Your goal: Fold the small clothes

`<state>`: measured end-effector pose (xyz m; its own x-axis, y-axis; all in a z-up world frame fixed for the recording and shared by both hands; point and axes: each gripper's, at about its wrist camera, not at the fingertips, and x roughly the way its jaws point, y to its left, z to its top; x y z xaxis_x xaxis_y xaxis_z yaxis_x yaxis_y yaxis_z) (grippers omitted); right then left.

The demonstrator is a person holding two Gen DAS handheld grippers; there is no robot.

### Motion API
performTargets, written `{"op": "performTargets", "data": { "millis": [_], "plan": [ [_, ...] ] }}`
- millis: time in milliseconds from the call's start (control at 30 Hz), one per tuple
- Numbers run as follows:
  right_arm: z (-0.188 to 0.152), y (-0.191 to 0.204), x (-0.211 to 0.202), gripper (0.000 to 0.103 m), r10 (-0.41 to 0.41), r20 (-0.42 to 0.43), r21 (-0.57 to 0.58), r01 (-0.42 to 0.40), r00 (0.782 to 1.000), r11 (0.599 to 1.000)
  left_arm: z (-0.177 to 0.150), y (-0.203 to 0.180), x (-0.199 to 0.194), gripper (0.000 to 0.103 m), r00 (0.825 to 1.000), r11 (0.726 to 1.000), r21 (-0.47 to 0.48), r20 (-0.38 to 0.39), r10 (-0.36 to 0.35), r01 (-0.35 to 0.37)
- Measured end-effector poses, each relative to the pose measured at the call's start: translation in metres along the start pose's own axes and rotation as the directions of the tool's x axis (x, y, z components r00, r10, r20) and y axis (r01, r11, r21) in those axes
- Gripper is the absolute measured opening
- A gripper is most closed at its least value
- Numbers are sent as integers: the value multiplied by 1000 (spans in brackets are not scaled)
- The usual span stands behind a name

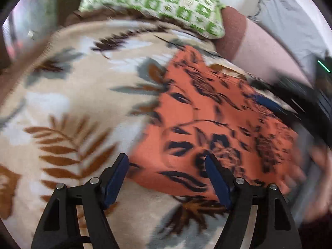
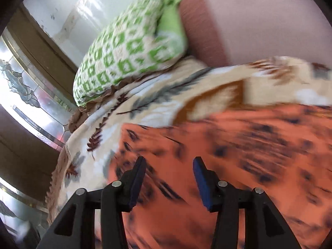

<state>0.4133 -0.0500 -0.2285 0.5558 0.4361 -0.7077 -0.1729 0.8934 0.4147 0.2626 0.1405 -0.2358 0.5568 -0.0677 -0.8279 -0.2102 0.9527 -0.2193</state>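
While the orange floral garment (image 1: 207,114) lies spread flat on a cream leaf-print blanket (image 1: 72,103), the left gripper (image 1: 167,166) hovers over its near corner with jaws spread wide and nothing between the pads; the cloth's edge runs just ahead of its fingertips. The right gripper (image 2: 169,166) hangs above the same garment (image 2: 238,155), jaws parted and empty, the fabric filling the view ahead and to its right. Beyond both claws, at the blanket's far end, a green-and-white patterned pillow (image 2: 128,51) leans beside a pink cushion with a brown band (image 2: 259,25). Both views are blurred.
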Motion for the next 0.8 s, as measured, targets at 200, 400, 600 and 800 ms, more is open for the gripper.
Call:
{"op": "performTargets", "data": {
  "millis": [200, 400, 600, 800],
  "plan": [
    [-63, -109, -125, 51, -207, 98, 142, 193, 973, 971, 0, 9, 3, 77, 998, 997, -42, 11, 57, -57],
    [-121, -205, -160, 49, -227, 35, 365, 199, 973, 910, -1, 1, 20, 78, 993, 992, -29, -11, 119, -120],
    [-114, -194, -178, 49, -171, 25, 405, 146, 985, 903, -8, 9, -2, 77, 993, 989, -92, 27, 115, -112],
    [-124, -163, -194, 49, 3, 58, 420, -27, 998, 907, -26, 11, -37, 78, 995, 986, -160, 81, 55, -41]
  ]
}}
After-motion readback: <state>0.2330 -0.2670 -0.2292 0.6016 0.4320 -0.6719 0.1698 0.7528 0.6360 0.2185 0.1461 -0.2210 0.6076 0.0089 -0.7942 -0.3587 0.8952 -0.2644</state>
